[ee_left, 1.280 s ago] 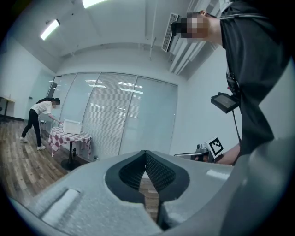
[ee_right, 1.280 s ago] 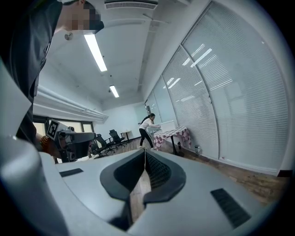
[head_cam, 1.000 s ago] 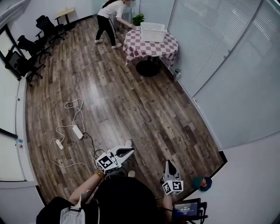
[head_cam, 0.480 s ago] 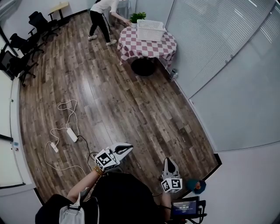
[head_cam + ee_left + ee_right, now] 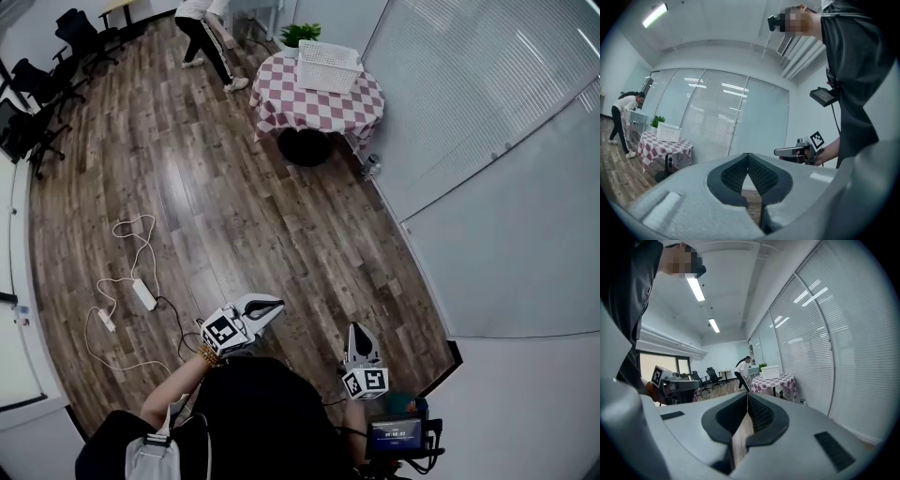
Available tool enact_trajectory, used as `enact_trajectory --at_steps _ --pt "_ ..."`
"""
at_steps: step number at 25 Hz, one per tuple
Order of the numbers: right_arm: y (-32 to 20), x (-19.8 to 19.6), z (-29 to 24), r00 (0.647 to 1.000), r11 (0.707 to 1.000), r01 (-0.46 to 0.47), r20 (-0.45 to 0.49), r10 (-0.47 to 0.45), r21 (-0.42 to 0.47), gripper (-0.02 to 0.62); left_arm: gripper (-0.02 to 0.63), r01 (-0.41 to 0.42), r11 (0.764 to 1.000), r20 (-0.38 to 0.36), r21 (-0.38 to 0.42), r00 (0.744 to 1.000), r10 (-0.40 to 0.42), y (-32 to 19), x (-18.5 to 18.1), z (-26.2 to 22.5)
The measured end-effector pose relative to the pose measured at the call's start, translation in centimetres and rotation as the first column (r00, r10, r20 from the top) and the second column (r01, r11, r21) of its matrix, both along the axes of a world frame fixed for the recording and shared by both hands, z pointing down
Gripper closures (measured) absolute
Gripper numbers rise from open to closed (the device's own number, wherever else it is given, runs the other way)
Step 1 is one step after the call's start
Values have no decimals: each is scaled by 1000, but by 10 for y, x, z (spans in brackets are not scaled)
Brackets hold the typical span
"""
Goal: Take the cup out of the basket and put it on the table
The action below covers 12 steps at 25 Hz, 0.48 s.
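A white basket (image 5: pixel 330 66) stands on a round table with a red checked cloth (image 5: pixel 314 105) far across the room; no cup shows in any view. The basket (image 5: pixel 668 132) and table look small in the left gripper view, and the basket (image 5: pixel 770 371) is also distant in the right gripper view. My left gripper (image 5: pixel 270 307) is held low near my body with its jaws together and nothing between them. My right gripper (image 5: pixel 356 331) is beside it, also shut and empty. Both are several steps from the table.
A person (image 5: pixel 206 23) bends near the table's far side, next to a potted plant (image 5: pixel 302 34). Power strips with white cables (image 5: pixel 142 293) lie on the wood floor at left. Office chairs (image 5: pixel 70 37) line the far left wall. Glass walls with blinds (image 5: pixel 469 84) run along the right.
The table and basket have shifted a little in the head view as I move, and the person by the table has stepped left. Both grippers stay shut and sit slightly higher in frame.
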State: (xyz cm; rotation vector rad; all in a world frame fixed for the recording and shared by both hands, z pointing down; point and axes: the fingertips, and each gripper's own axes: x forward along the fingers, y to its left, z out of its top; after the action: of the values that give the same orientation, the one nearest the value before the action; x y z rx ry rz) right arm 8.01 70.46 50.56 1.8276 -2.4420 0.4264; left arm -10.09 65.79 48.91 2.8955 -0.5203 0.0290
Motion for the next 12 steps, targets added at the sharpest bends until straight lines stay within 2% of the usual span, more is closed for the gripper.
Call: enact_trajectory --at_steps 8,12 --pt "-53 -5 3 1000 1000 8 -4 -8 -13 584 601 -37 999 4 12 999 37 -66 2 7" --pt "-81 6 16 1000 999 19 14 -19 -35 584 601 -17 1000 18 11 1000 17 -93 16 7"
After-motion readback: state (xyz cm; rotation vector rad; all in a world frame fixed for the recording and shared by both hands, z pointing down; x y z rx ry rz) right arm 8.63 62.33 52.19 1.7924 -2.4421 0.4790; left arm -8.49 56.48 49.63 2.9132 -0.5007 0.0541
